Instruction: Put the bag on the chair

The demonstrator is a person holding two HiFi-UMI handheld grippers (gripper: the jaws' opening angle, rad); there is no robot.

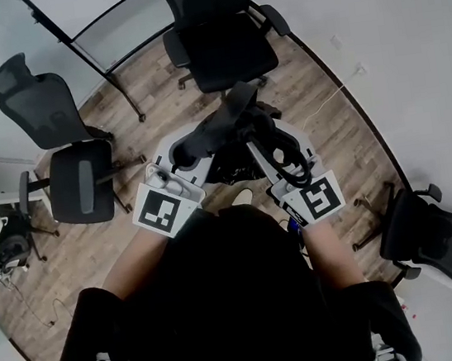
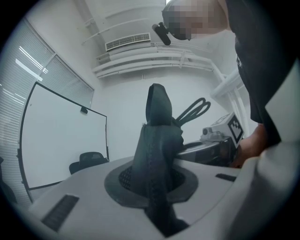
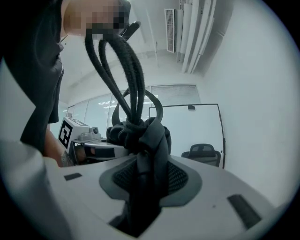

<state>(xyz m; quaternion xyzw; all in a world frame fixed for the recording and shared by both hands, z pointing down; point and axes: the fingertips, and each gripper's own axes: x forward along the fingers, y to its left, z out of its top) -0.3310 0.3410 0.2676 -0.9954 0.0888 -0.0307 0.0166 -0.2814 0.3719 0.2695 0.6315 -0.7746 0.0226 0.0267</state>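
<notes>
One black bag (image 1: 231, 125) hangs in the air between the two grippers, above the wooden floor (image 1: 325, 111) and apart from the office chair (image 1: 220, 47) at twelve o'clock from it. The left gripper (image 1: 191, 151), at eight o'clock of the bag, has its jaws clamped on a fold of the fabric, which stands up between them in the left gripper view. The right gripper (image 1: 276, 150), at four o'clock, pinches a bunched part of the bag, and the black cord loops (image 3: 124, 65) rise above its jaws. A second chair (image 1: 74, 168) stands at nine o'clock. A third chair (image 1: 434, 234) stands at four o'clock near the wall. A whiteboard (image 2: 61, 140) stands at eleven o'clock.
</notes>
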